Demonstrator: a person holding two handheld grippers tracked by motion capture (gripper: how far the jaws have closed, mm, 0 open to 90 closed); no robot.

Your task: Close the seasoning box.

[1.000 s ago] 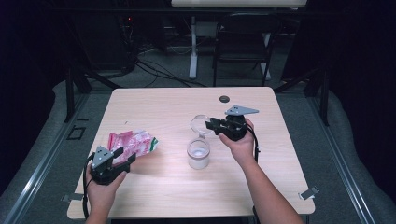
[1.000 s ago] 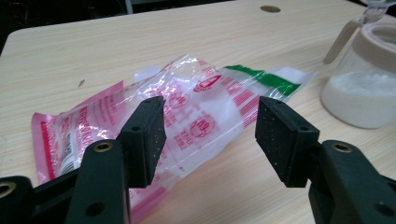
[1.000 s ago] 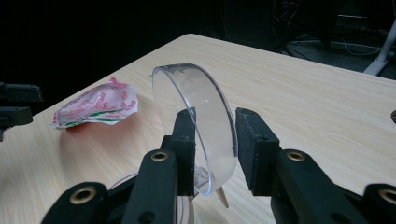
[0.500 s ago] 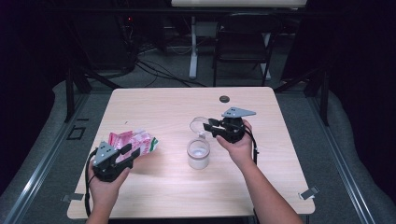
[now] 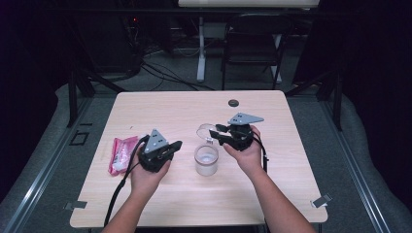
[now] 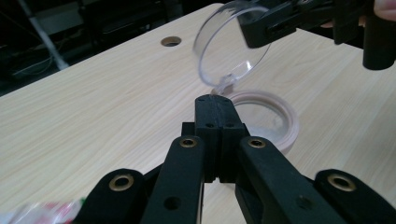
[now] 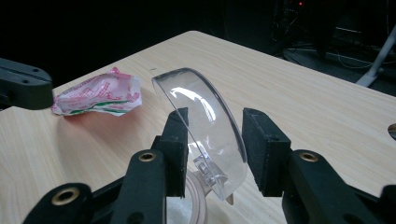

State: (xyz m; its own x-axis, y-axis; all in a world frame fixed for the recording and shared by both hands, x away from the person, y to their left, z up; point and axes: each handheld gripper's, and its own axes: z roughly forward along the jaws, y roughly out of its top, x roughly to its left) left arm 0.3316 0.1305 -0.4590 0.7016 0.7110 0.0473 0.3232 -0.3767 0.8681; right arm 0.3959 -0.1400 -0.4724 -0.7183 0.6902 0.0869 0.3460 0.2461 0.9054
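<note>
We keep the clear jar (image 5: 206, 159) mid-table, its hinged lid (image 7: 205, 126) raised between our right gripper's (image 7: 215, 149) just-widening, parted jaws. Our left gripper (image 6: 214, 119) has just closed, empty. The lid looks light, slick and brittle; grip its rim.

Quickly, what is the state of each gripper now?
Left gripper: closed, holding nothing.
Right gripper: jaws have just been opening, around the clear round plastic hinged lid, not pressing it.
</note>
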